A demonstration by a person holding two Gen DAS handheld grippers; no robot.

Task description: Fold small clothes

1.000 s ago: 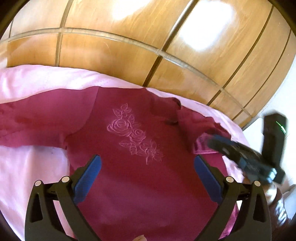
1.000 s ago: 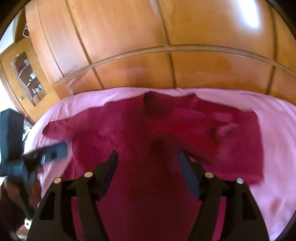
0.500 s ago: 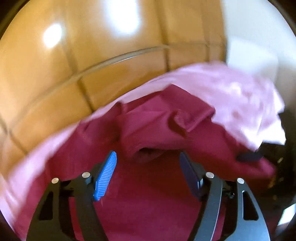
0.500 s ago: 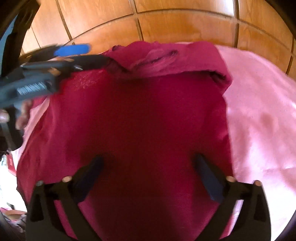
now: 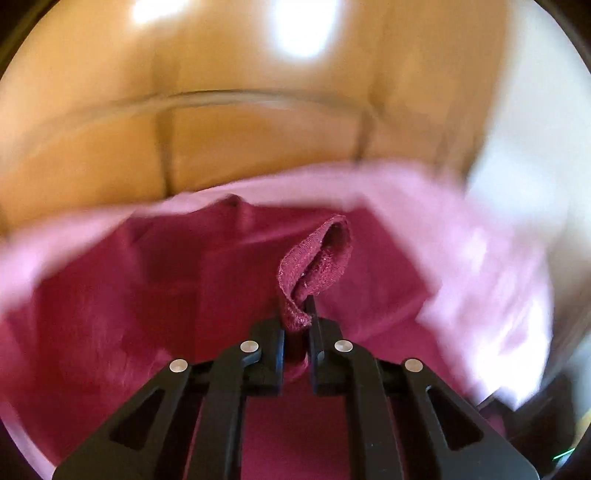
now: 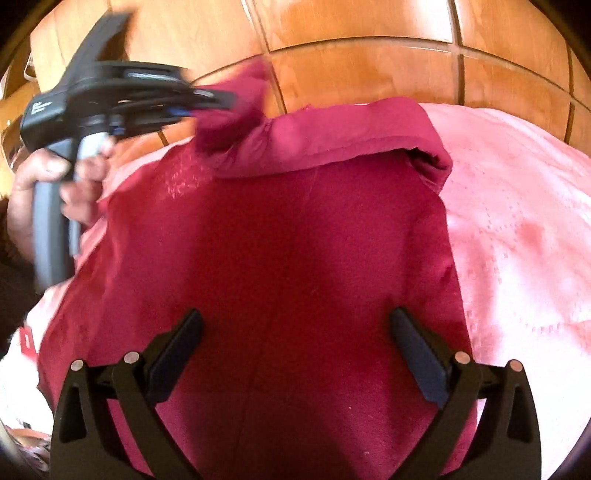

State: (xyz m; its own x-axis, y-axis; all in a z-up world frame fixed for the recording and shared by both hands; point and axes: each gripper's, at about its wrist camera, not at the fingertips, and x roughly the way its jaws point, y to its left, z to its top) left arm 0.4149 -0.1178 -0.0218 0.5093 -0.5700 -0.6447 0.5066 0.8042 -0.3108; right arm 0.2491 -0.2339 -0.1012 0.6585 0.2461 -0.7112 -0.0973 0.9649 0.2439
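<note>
A small dark red top (image 6: 295,258) lies spread on a pink cloth (image 6: 517,229). My left gripper (image 5: 298,314) is shut on the top's sleeve cuff (image 5: 317,258), which sticks up between the fingers. In the right wrist view the left gripper (image 6: 221,99) holds that sleeve lifted above the top's upper left, the sleeve (image 6: 332,136) stretched across the top. My right gripper (image 6: 295,343) is open and empty, hovering over the top's lower body.
Wooden panelled furniture (image 6: 369,33) stands right behind the pink cloth. The pink cloth (image 5: 461,229) extends to the right of the top. A pale wall (image 5: 535,129) shows at the far right in the left wrist view.
My left gripper swung right, shut on the sleeve cuff and lifted it across the top. My right gripper moved in over the top's lower body and stayed open.
</note>
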